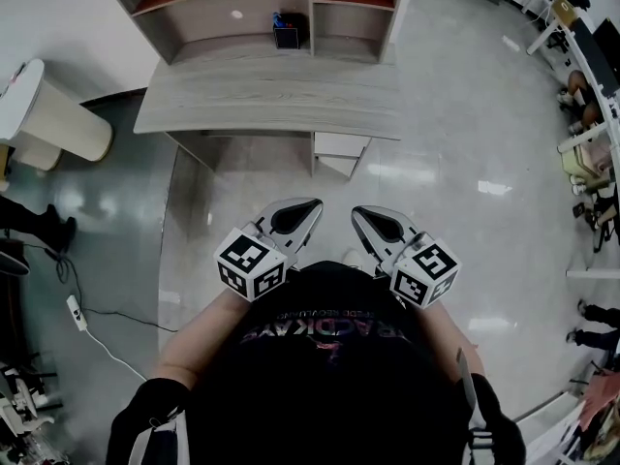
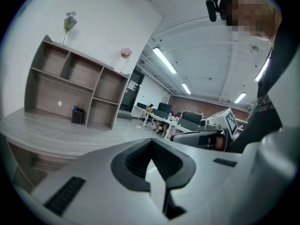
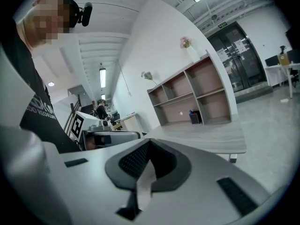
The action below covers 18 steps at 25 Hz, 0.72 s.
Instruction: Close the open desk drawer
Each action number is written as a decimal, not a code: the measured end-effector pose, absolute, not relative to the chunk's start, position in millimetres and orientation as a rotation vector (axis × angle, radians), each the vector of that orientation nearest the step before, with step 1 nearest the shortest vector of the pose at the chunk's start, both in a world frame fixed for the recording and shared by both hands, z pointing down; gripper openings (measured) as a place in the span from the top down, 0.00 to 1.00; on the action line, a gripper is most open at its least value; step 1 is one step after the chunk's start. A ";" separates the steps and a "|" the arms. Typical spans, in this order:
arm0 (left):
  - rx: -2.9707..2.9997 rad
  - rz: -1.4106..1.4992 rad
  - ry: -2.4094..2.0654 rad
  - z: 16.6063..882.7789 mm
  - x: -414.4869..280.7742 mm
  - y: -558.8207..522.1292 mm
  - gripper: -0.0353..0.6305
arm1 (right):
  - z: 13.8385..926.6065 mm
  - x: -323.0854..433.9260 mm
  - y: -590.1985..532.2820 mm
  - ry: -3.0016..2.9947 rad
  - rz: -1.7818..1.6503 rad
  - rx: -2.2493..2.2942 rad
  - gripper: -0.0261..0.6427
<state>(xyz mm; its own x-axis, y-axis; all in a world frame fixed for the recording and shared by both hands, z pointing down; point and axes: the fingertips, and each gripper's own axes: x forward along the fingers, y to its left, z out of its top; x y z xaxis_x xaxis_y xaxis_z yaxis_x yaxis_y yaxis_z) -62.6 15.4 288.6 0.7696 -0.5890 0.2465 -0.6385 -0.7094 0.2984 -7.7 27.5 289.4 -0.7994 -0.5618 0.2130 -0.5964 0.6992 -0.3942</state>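
— Where is the drawer (image 1: 341, 150) from my tools?
— Ahead of both, well apart, jutting from under the near edge of the worktop (image 1: 271, 95). Your left tool (image 1: 308, 209) and right tool (image 1: 366, 217) are both closed and empty. Leave them so and press the drawer front squarely, mid-width.
— Anything in it?
— It looks pale inside; contents unclear. Further ahead, a dark pot (image 1: 287, 33) sits in the lower bay of the shelf (image 1: 223, 22).

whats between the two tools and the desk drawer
Only bare glossy floor; the head view shows it between the left tool, right tool and drawer.
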 end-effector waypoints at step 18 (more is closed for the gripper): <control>2.600 0.221 -0.888 296.3 -54.7 15.2 0.93 | 295.9 -8.4 26.4 -2.825 0.744 0.948 0.94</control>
<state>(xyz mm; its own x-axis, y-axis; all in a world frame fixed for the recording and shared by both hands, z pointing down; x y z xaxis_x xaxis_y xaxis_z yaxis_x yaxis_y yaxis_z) -54.7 15.2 296.3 0.7877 -0.5554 0.2666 -0.6156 -0.7267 0.3048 -8.4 26.4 295.9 -0.8072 -0.5502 0.2139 -0.5842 0.6924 -0.4235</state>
